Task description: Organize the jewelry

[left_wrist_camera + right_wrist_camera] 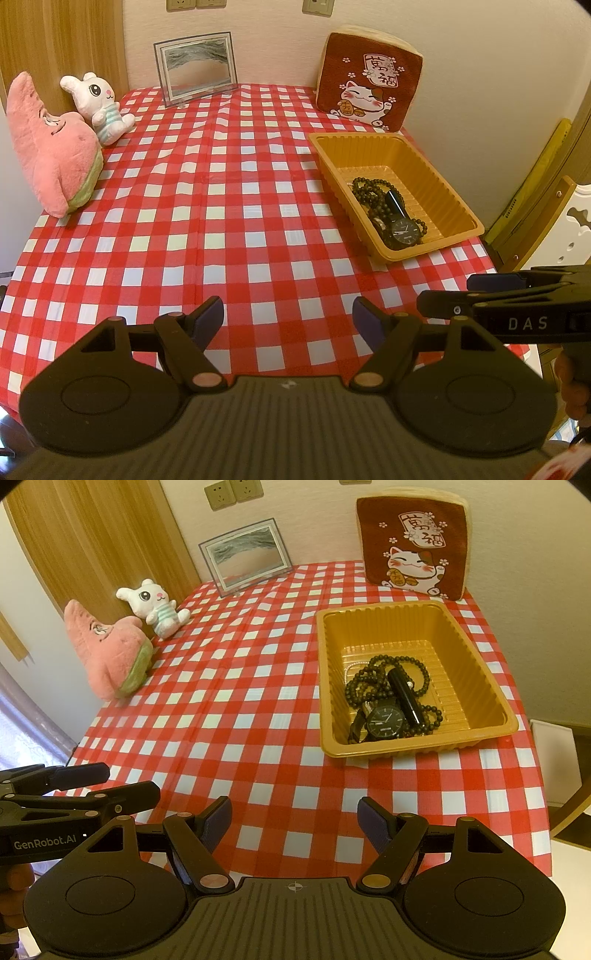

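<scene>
Sitting far left, pink plush [107, 653] and white bunny [155, 607], left gripper [288, 317] near, jaws spread wide and empty, right gripper [294, 818] likewise, orange tray [476, 657] right, containing bead strand [369, 681], watch [384, 722], black tube [404, 696].

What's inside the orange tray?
In the orange tray lie a string of dark beads, a black watch and a black tube lying across the beads. Something pale peeks out under the beads; what it is stays hidden.
</scene>
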Available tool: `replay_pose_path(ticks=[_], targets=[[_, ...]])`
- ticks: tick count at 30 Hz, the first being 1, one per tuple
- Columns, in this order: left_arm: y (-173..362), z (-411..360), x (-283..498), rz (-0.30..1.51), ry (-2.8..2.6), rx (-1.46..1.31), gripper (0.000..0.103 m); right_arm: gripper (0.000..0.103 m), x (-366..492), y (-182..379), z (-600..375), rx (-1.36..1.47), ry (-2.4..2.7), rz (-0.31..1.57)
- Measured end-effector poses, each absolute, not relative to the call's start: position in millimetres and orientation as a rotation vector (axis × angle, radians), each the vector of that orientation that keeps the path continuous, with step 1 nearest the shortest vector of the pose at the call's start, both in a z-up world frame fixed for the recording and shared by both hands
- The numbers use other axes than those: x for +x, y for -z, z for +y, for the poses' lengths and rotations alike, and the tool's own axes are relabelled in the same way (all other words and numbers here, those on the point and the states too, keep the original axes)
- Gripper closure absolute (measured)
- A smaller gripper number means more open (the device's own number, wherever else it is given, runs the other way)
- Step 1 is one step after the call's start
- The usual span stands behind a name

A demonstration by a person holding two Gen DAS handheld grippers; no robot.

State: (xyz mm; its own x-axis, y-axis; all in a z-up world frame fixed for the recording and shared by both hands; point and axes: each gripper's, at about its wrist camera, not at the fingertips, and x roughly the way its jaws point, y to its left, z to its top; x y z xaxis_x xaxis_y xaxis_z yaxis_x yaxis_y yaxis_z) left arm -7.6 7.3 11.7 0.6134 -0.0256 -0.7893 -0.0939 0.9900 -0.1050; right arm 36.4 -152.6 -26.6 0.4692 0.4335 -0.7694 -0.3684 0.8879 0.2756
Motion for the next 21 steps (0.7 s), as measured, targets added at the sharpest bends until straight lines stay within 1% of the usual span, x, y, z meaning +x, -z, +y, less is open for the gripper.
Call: replay_pose_path(ticks=[21], targets=[[-10.9, 4.4, -1.6, 0.913, -0.042, -0.144, 0.028, 0.028, 36.7, 27.2, -152.7, 0.075, -0.493, 0.965]])
